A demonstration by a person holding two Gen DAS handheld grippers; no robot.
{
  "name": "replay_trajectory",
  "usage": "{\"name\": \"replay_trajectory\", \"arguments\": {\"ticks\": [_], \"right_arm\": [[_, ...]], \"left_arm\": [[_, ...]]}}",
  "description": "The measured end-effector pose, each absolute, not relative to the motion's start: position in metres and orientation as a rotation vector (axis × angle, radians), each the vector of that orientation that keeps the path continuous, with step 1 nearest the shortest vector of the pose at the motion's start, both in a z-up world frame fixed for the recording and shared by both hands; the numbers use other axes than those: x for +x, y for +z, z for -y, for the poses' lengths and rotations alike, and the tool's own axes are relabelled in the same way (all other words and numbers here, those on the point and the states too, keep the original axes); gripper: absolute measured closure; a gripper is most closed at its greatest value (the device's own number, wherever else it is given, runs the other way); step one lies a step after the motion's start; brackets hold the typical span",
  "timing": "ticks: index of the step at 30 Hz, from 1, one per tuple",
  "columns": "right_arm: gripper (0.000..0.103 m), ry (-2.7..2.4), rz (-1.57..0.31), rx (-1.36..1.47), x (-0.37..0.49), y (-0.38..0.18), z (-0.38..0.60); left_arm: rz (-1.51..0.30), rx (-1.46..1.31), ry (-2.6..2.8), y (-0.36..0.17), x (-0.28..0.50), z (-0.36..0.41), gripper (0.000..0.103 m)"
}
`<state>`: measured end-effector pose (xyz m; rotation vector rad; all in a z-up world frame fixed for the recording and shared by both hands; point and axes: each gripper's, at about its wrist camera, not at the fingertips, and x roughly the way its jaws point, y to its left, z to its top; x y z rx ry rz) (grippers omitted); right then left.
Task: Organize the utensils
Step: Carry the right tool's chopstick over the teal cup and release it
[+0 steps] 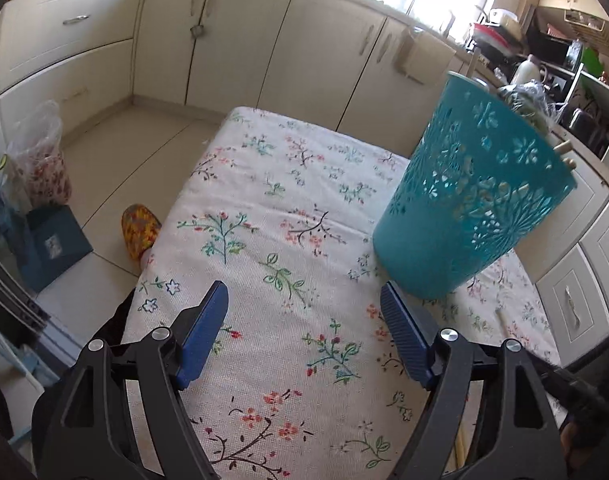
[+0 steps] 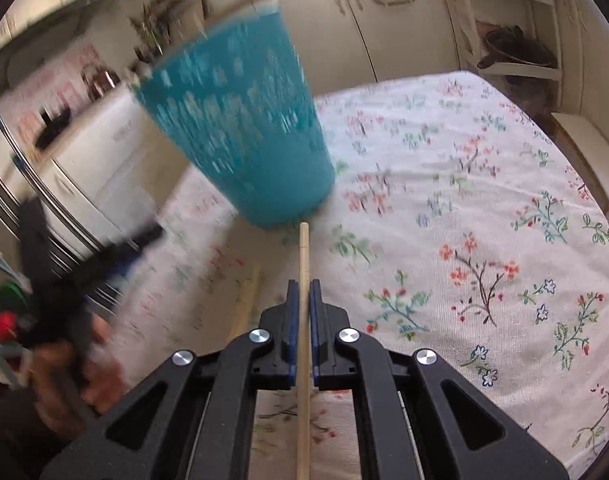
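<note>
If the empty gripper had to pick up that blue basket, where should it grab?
Probably the rim: one finger inside and one outside the wall, coming from above. The basket widens upward, looking too broad for the open left gripper to span, and its base sits on the tablecloth.

One teal holder (image 1: 456,216) is counted on the tabletop (image 1: 264,240). Stick ends poking above its rim are seen; their number cannot be told. In the right wrist view, one stick (image 2: 303,264) is counted between the fingers (image 2: 290,320), and a pair more (image 2: 246,304) lying on the cloth, blurred, so about three sticks outside the holder. Two grippers are counted: left gripper (image 1: 304,304), right gripper (image 2: 303,292). One slipper (image 1: 139,230) and one bag (image 1: 40,156) are counted on the floor.
</note>
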<state>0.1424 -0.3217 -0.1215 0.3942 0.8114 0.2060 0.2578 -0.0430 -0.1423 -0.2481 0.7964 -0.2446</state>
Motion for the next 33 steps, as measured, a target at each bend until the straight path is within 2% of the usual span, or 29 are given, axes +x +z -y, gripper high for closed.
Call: {"name": "replay_trajectory", "arguments": {"ticks": [9,14,21,33], "right_arm": [[0.097,0.336,-0.415,0.591,0.151,-0.007,0.347],[0.097,0.335,-0.263,0.539,0.209,0.045,0.327],[0.097,0.264,-0.329,0.521,0.292,0.032,0.311],[0.097,0.267,-0.488,0.328,0.290,0.007,0.289]], "left_arm": [[-0.821,-0.236,-0.257,-0.145,0.265,0.052,0.026],[-0.834,-0.234,-0.267,-0.146,0.265,0.055,0.026],[-0.840,-0.265,-0.280,-0.148,0.268,0.051,0.026],[-0.848,-0.299,-0.287,-0.151,0.269,0.050,0.026]]}}
